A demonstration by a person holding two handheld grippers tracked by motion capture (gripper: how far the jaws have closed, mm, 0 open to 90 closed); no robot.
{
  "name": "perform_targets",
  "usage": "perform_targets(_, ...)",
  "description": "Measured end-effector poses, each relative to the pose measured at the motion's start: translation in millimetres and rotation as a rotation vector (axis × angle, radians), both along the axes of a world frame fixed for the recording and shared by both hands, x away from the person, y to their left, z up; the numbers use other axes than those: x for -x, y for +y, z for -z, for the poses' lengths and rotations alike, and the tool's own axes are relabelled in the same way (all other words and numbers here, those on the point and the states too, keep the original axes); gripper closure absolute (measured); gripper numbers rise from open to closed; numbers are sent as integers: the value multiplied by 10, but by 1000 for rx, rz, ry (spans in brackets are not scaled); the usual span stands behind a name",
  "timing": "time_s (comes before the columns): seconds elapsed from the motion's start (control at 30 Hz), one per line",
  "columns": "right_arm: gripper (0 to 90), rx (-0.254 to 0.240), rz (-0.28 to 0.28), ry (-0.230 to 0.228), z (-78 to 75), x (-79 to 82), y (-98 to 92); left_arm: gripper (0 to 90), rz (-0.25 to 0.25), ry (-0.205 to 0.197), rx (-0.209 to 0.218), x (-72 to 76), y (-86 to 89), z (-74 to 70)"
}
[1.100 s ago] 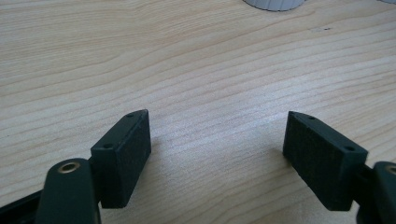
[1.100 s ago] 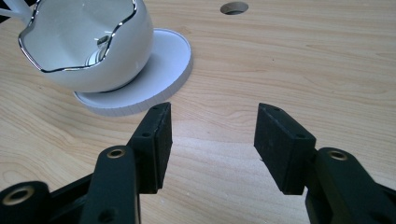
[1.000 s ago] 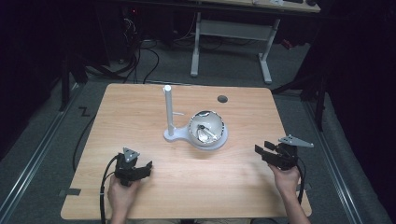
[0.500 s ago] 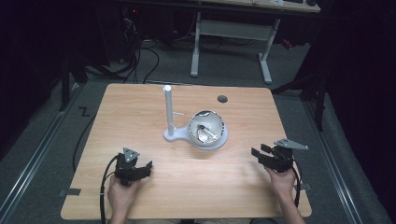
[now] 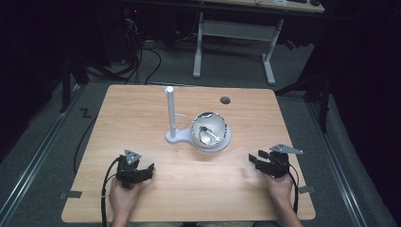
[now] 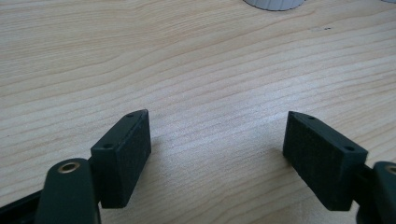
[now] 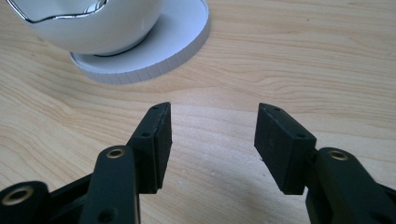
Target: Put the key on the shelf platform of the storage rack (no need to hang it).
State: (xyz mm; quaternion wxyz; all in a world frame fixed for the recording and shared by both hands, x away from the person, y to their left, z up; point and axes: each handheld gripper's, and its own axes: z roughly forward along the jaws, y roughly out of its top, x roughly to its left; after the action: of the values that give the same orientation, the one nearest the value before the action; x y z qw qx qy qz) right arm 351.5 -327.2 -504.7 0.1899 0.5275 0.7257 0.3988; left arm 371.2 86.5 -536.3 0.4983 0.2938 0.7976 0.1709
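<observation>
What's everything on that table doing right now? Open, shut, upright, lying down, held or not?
Left gripper: open, nothing between its jaws, low over the table.
Right gripper: open, empty, pointing toward the bowl.
White bowl: upright on its round white base, something shiny inside, untouched.
White post: standing upright beside the bowl.
Wooden table: bare around the stand, small dark hole near its far edge.

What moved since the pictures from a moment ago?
The right gripper slid a little toward the person's edge of the table and inward, jaws open and empty. The left gripper, also open, the white bowl and the white post stayed put.
</observation>
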Motion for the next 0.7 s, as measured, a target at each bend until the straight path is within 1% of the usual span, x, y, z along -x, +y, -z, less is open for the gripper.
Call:
perform_targets(0.17, 468, 14, -10, 11, 52, 1, 51, 237, -1, 0, 0, 0, 0, 0)
perform_targets(0.4, 466, 61, -21, 23, 121, 2, 122, 237, -5, 4, 5, 0, -1, -4)
perform_targets(0.57, 465, 73, -31, 44, 201, 2, 172, 237, -2, 3, 2, 0, 2, -3)
perform_targets(0.63, 458, 99, -33, 48, 251, 6, 205, 237, 3, -1, 0, 1, 5, 0)
perform_targets(0.67, 456, 120, -37, 29, 262, 17, 222, 237, 3, -1, -2, 0, 6, 0)
perform_targets(0.7, 455, 131, -38, 28, 261, 20, 234, 237, 3, -1, -2, 0, 5, 0)
